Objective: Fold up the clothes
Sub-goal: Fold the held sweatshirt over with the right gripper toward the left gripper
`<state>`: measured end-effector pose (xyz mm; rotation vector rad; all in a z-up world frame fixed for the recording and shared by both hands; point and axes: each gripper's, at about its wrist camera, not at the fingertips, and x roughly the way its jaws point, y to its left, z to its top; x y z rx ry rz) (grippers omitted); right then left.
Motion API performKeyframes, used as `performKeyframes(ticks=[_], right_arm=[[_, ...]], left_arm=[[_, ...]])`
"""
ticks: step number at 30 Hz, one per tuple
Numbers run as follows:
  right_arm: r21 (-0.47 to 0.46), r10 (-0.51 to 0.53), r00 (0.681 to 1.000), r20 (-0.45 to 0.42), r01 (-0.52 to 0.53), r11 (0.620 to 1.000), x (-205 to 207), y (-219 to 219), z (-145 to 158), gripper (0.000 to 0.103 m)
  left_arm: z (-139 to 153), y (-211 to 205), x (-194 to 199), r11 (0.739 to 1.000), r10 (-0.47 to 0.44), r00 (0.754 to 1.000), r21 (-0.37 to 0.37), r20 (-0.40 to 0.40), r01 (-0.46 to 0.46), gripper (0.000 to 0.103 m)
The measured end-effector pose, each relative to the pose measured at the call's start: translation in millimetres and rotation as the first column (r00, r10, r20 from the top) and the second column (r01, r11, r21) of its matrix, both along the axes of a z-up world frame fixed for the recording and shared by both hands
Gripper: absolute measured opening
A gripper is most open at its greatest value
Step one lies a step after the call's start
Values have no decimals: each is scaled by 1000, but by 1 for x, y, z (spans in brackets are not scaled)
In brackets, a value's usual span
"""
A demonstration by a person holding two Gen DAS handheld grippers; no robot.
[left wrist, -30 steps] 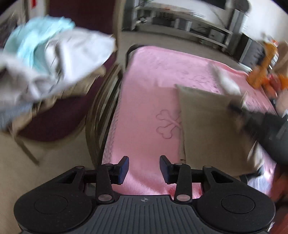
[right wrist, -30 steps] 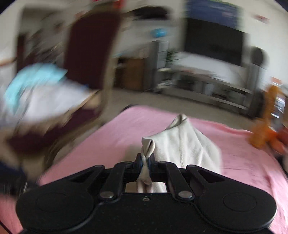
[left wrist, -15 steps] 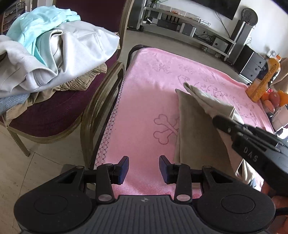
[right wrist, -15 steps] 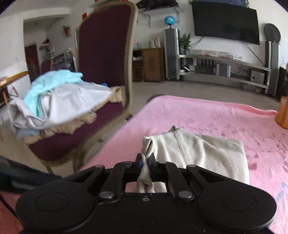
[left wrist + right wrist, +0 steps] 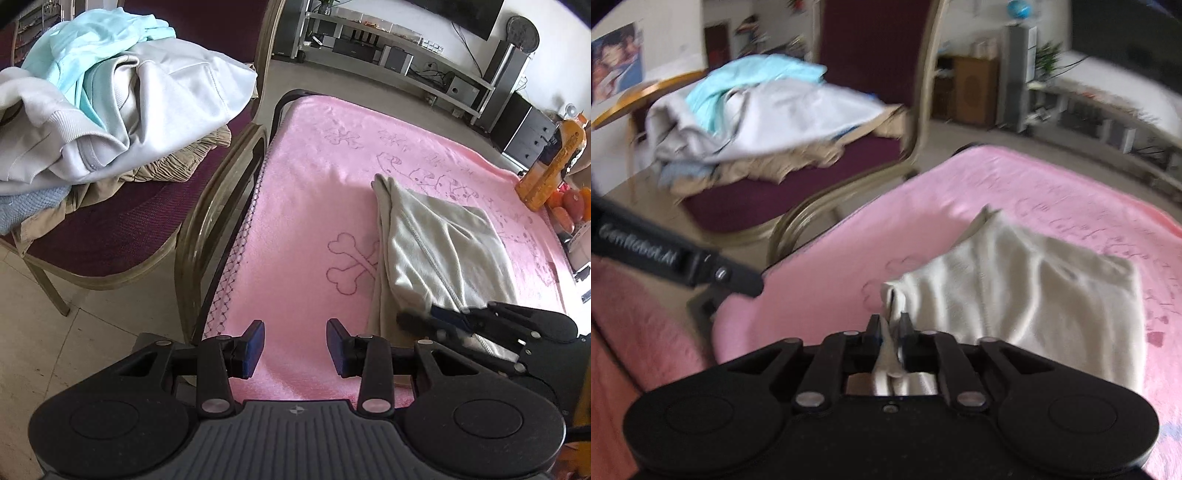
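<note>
Two views, differing in what they give. Left wrist view: left gripper point(image 5: 295, 345) with blue-padded fingers spread apart, nothing between them, above the near edge of the pink towel point(image 5: 317, 192). Right gripper point(image 5: 443, 321) enters from the right, low against the near corner of the cream garment point(image 5: 443, 243); its fingers are blurred in this view. Right wrist view settles it: right gripper point(image 5: 888, 328) pressed together on a bunched fold of the cream garment point(image 5: 1015, 280), cloth running back between the fingers into the body of the tool. Same view shows the left tool only as a black bar at the left edge, with lettering too smeared to read.

Garment lies folded on the pink towel, right of centre, narrow far corner pointing away, a stitched seam running diagonally along the top layer. Soft, slightly wrinkled knit.

Towel is fleecy, bone outlines printed on it, a lace-like trim along the left edge.

Left of it, a chair point(image 5: 122, 236) with a maroon seat and a brassy curved frame, heaped with a clothes pile point(image 5: 122, 96): aqua, pale grey, tan, light blue. Orange bottle point(image 5: 554, 162) at the far right edge of the towel, fruit beside it. Low media shelf point(image 5: 391, 48) along the far wall, speakers beside it.
</note>
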<state>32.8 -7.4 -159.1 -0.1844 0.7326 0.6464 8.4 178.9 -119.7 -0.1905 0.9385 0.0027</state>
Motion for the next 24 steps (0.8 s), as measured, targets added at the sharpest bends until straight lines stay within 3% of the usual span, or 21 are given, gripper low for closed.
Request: performKeyframes(ticks=[5,8,10,11,13,14,16,19,21,23,24], right_arm=[[145,69,983,-170,-44,989,-13,-37,22,32],[178,-20,980,-199,56,982,-19,-72,39,40],[192,-117,975,-190,154,969,-20,-101,46,41],[202,-171,968,-184,207,957,-21,-116,48,41],[203,-265,947,-183,300,932,-18,-137,42,25],[198,-307,933,-188,343,918,-17,-146,37,11],[176,-343,918,-199,378,909,-14,-153,25,10],[101,-334,924,-184,356,929,-14,-147,7,10],[0,-316,939,-138,319,948,-19,-135,-5,11],[-107,-280,953,-120,268,958,-26,-126,-10,11],[-160,-261,959,-113,241,957,-30,-121,-12,11]], left_arm=[[1,0,-1,1000,8,1000,0,3,-8,37],[4,-7,0,1000,-24,999,2,24,24,31],[5,-17,2,997,-75,996,-17,48,76,18],[5,-24,4,994,-104,993,-28,62,106,17],[3,-48,15,984,-174,981,-13,84,175,17],[1,-61,21,980,-198,976,12,90,197,17],[-5,-86,34,971,-237,966,66,101,231,18],[-23,-114,53,949,-277,959,173,65,263,18],[-43,-122,58,923,-306,951,232,-42,307,18],[-43,-127,44,883,-361,931,300,-60,362,18],[-42,-128,42,884,-371,927,285,-52,370,18]])
